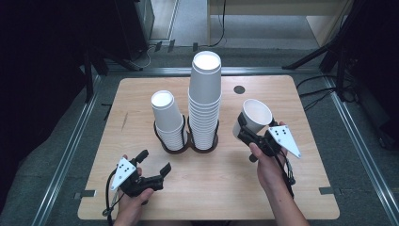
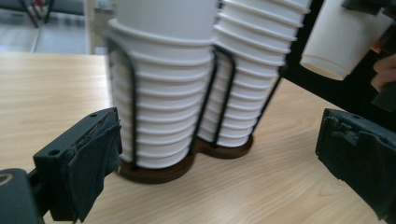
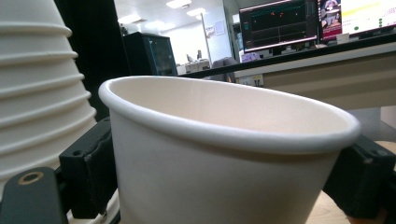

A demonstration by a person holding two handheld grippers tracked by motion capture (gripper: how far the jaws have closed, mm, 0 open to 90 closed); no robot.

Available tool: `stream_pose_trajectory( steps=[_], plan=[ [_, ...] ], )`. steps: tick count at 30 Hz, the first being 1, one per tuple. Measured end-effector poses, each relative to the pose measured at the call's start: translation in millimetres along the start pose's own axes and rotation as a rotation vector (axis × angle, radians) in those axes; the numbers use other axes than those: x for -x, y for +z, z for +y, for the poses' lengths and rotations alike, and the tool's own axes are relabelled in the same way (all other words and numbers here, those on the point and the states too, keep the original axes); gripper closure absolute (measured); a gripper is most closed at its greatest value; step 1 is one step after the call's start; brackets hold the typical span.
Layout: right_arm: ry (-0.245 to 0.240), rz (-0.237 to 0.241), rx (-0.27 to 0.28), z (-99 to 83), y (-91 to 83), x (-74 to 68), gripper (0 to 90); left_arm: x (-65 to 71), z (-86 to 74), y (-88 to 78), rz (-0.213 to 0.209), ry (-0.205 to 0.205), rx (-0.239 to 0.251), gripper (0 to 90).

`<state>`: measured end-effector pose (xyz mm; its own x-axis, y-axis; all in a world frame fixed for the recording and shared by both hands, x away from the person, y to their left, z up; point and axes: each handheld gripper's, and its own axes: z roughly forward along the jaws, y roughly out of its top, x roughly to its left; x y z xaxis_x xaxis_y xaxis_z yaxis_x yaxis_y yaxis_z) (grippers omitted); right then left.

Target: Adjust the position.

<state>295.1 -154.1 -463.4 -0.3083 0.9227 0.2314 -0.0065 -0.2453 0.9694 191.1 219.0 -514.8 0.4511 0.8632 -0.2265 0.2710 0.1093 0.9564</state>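
Two stacks of white paper cups stand in a dark twin wire holder (image 1: pixel 188 143) at the middle of the table: a short stack (image 1: pixel 168 120) on the left and a tall stack (image 1: pixel 205 99) on the right. My right gripper (image 1: pixel 245 128) is shut on a single white cup (image 1: pixel 254 117), held tilted above the table to the right of the tall stack; its rim (image 3: pixel 224 126) sits between the jaws. My left gripper (image 1: pixel 155 162) is open near the front left, facing the short stack (image 2: pixel 159 93) with nothing between its fingers.
The wooden table (image 1: pixel 141 94) has a small dark round hole (image 1: pixel 239 89) near its back edge. Metal frame rails (image 1: pixel 70 150) run along both sides. Dark equipment and cables lie on the floor behind.
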Motion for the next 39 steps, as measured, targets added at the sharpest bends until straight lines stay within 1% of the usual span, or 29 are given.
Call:
stream_pose_trajectory(
  steps=[1, 2, 4, 6, 7, 9, 10, 11, 12, 13, 14, 15, 16, 17, 18, 19, 20, 21, 22, 23, 25, 27, 28, 29, 31, 34, 35, 38, 39],
  plan=[
    [0.0, 0.0, 0.0, 0.0, 0.0, 0.0, 11.5, 0.0, 0.0, 0.0, 0.0, 0.0, 0.0, 0.7],
    [-0.015, -0.01, -0.006, -2.8, 4.4, 3.5, 11.5, -7.0, -1.2, -3.0, 0.018, -0.017, 0.001, 0.7],
    [-0.028, -0.019, -0.01, -5.9, 8.9, 6.6, 11.5, -13.1, -2.7, -5.4, 0.029, -0.03, 0.001, 0.7],
    [-0.05, -0.024, -0.013, -8.5, 13.5, 10.0, 11.5, -15.9, -3.5, -6.8, 0.035, -0.035, -0.001, 0.7],
    [-0.058, -0.026, -0.017, -9.7, 15.6, 11.9, 11.5, -21.0, -5.5, -9.0, 0.049, -0.036, -0.005, 0.7],
    [-0.059, -0.022, -0.021, -12.0, 19.7, 15.5, 11.5, -26.7, -7.5, -11.5, 0.061, -0.045, -0.011, 0.7],
    [-0.059, -0.022, -0.021, -12.0, 19.7, 15.5, 11.5, -26.7, -7.5, -11.5, 0.061, -0.045, -0.011, 0.7],
    [-0.073, -0.024, -0.022, -13.1, 22.0, 17.4, 11.5, -29.2, -8.4, -12.5, 0.078, -0.042, -0.019, 0.7],
    [-0.092, -0.03, -0.022, -15.3, 26.7, 21.2, 11.5, -34.9, -9.3, -14.3, 0.104, -0.052, -0.026, 0.7],
    [-0.106, -0.033, -0.024, -16.7, 28.9, 23.1, 11.5, -37.8, -9.5, -14.8, 0.114, -0.058, -0.029, 0.7],
    [-0.106, -0.033, -0.024, -16.7, 28.9, 23.1, 11.5, -37.8, -9.5, -14.8, 0.114, -0.058, -0.029, 0.7],
    [-0.124, -0.041, -0.025, -18.2, 31.4, 24.9, 11.5, -40.0, -9.9, -15.3, 0.122, -0.062, -0.032, 0.7],
    [-0.155, -0.049, -0.03, -22.1, 35.5, 27.6, 11.5, -43.5, -11.7, -16.7, 0.135, -0.062, -0.042, 0.7],
    [-0.164, -0.052, -0.034, -24.2, 37.5, 28.9, 11.5, -45.1, -12.9, -17.7, 0.139, -0.058, -0.048, 0.7],
    [-0.164, -0.052, -0.034, -24.2, 37.5, 28.9, 11.5, -45.1, -12.9, -17.7, 0.139, -0.058, -0.048, 0.7],
    [-0.166, -0.051, -0.052, -27.9, 41.0, 32.4, 11.5, -48.6, -15.1, -19.8, 0.147, -0.056, -0.055, 0.7],
    [-0.142, -0.037, -0.066, -28.9, 42.2, 34.9, 11.5, -50.5, -15.8, -21.0, 0.154, -0.056, -0.058, 0.7],
    [-0.129, -0.029, -0.075, -29.7, 43.4, 37.3, 11.5, -52.6, -16.1, -22.2, 0.166, -0.055, -0.059, 0.7],
    [-0.131, -0.033, -0.08, -30.8, 44.8, 39.0, 11.5, -55.3, -16.0, -23.4, 0.177, -0.054, -0.061, 0.7],
    [-0.136, -0.034, -0.086, -31.9, 46.3, 40.9, 11.5, -57.7, -15.9, -24.3, 0.185, -0.062, -0.06, 0.7],
    [-0.123, -0.047, -0.101, -33.5, 48.8, 43.8, 11.4, -62.4, -16.3, -25.3, 0.208, -0.064, -0.068, 0.7],
    [-0.135, -0.062, -0.107, -35.5, 51.6, 46.1, 11.4, -66.2, -17.5, -25.8, 0.222, -0.073, -0.074, 0.7],
    [-0.135, -0.062, -0.107, -35.5, 51.6, 46.1, 11.4, -66.2, -17.5, -25.8, 0.222, -0.073, -0.074, 0.7],
    [-0.168, -0.072, -0.099, -37.9, 54.2, 47.6, 11.6, -69.4, -18.4, -26.3, 0.238, -0.073, -0.084, 0.7],
    [-0.195, -0.073, -0.095, -40.1, 56.4, 48.5, 11.6, -71.2, -18.8, -26.6, 0.245, -0.078, -0.087, 0.7],
    [-0.206, -0.079, -0.103, -43.6, 60.3, 50.4, 11.6, -72.9, -19.3, -26.3, 0.252, -0.087, -0.093, 0.8],
    [-0.206, -0.079, -0.103, -43.6, 60.3, 50.4, 11.6, -72.9, -19.3, -26.3, 0.252, -0.087, -0.093, 0.7],
    [-0.234, -0.084, -0.12, -49.1, 64.5, 54.0, 11.6, -72.8, -20.6, -25.8, 0.258, -0.083, -0.1, 0.7],
    [-0.234, -0.085, -0.124, -50.4, 65.2, 54.9, 11.6, -72.5, -22.2, -24.5, 0.264, -0.068, -0.111, 0.7]
  ],
)
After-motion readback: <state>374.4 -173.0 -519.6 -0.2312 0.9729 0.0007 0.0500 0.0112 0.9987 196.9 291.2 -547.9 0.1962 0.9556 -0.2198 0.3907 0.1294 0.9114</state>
